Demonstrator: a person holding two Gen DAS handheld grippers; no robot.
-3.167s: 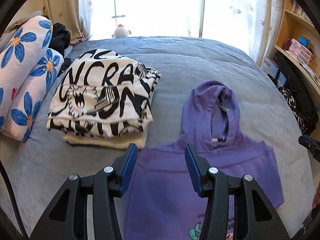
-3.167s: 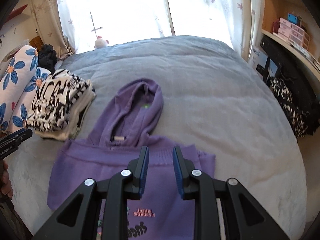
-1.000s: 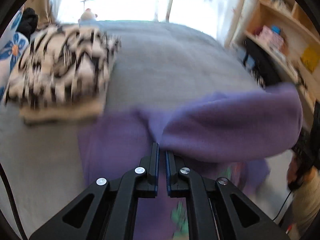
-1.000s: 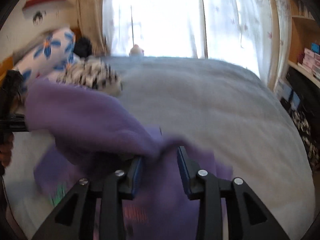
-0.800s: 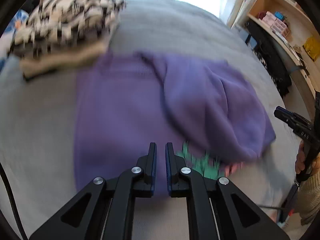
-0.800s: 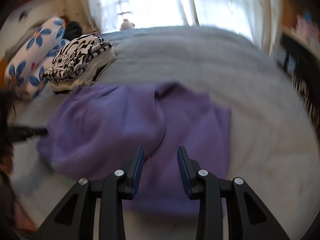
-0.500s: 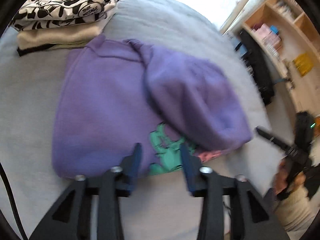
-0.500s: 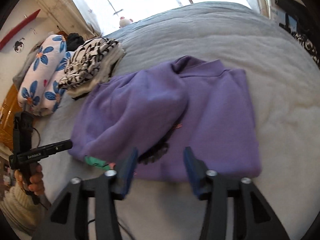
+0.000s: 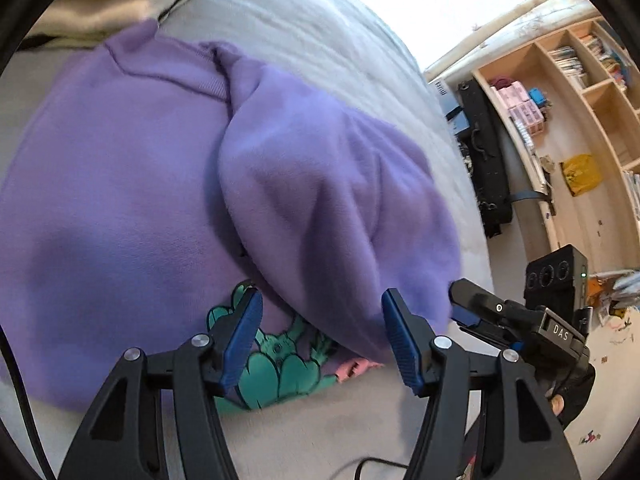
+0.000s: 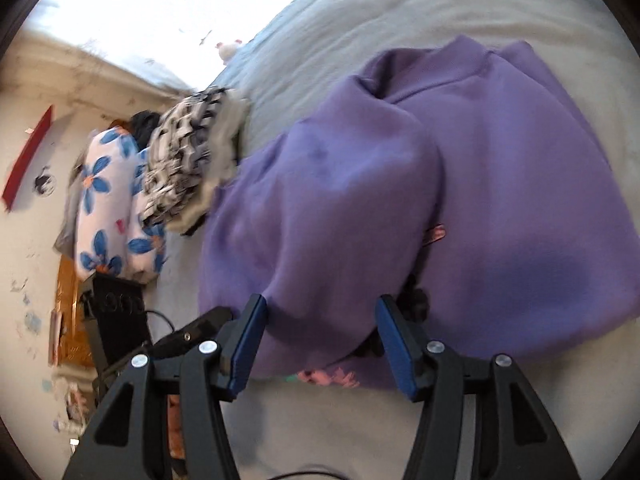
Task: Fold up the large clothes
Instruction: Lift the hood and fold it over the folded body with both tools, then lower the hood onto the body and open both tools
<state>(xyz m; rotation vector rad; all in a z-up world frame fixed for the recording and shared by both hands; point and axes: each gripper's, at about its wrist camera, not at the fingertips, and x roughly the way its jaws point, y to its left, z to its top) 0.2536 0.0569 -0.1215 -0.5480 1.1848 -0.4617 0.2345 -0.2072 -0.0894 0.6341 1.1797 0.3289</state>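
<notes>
A purple hoodie [image 9: 120, 184] lies on the grey bed [image 9: 304, 36], its hood [image 9: 332, 200] folded down over the body. A green print [image 9: 276, 364] shows by the near hem. My left gripper [image 9: 322, 336] hovers over the hood's near edge, jaws opening, with the cloth lying under the gap and the pads not pressing it. In the right wrist view the hoodie [image 10: 500, 184] fills the middle. My right gripper [image 10: 322, 340] stands over the same folded edge, jaws opening, pads clear of the cloth. Each gripper's tip shows in the other's view.
A folded black-and-white stack [image 10: 188, 160] sits beside the hoodie, with floral pillows [image 10: 108, 200] behind it. Wooden shelves [image 9: 568, 92] and a black bag [image 9: 484, 168] stand past the bed's right side. A black cable [image 9: 372, 464] lies at the near edge.
The hood was carried from the far side down onto the hoodie's body and let go. Both grippers went from shut to open and sank toward the near hem, rolling as they went.
</notes>
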